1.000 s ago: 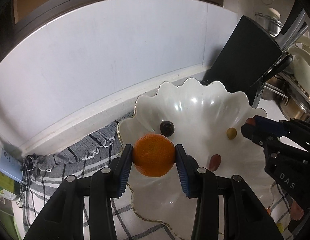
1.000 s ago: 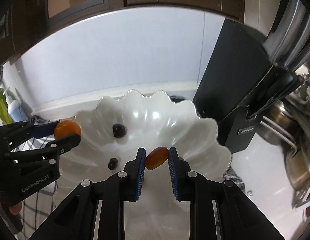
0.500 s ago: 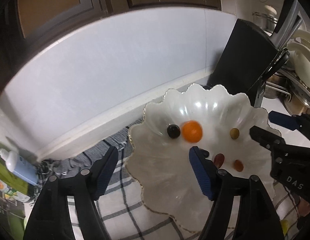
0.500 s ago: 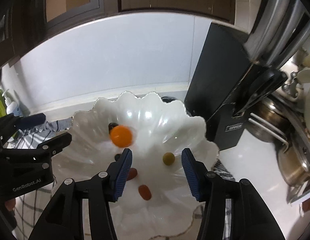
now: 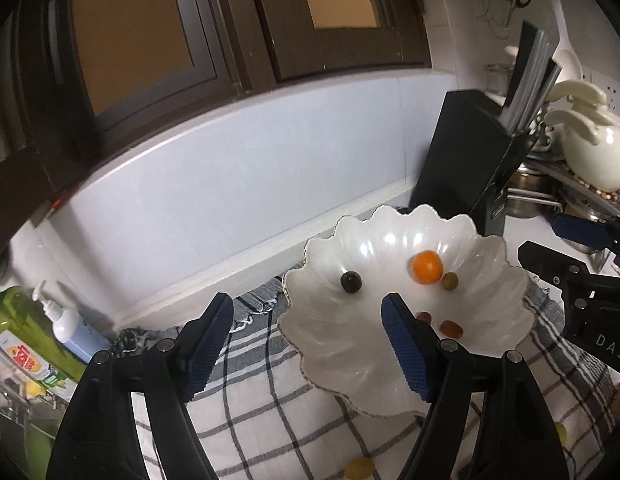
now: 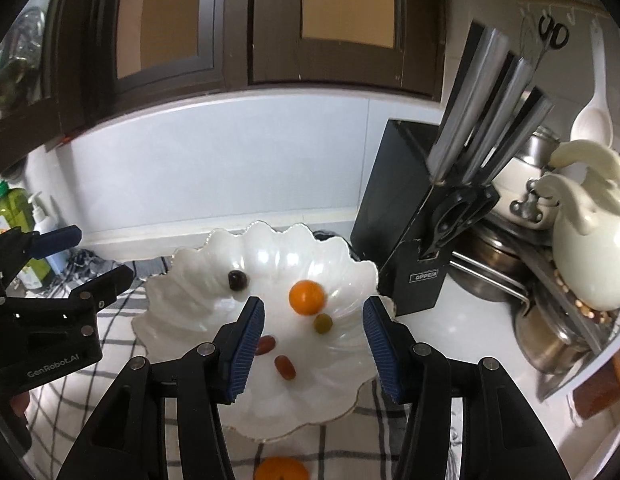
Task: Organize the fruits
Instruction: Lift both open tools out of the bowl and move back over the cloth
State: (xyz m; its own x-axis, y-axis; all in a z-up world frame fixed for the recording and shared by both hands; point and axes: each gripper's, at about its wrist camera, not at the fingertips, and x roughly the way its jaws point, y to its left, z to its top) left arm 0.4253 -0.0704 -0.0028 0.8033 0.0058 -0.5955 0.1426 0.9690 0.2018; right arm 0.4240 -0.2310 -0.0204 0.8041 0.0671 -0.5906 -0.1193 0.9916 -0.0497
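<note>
A white scalloped bowl stands on a checked cloth. In it lie an orange, a dark grape, a green grape and two red oblong fruits. My left gripper is open and empty, above the bowl's near left rim. My right gripper is open and empty, above the bowl's near side. Another orange lies on the cloth by the bottom edge, and a yellow fruit too.
A black knife block stands right behind the bowl. Pots and a white jug crowd the right. Soap bottles stand at the left by the white wall. The checked cloth covers the counter.
Both grippers opened and dropped their fruit into the bowl: the left let go of the orange, the right a red oblong fruit. Both then pulled back and up.
</note>
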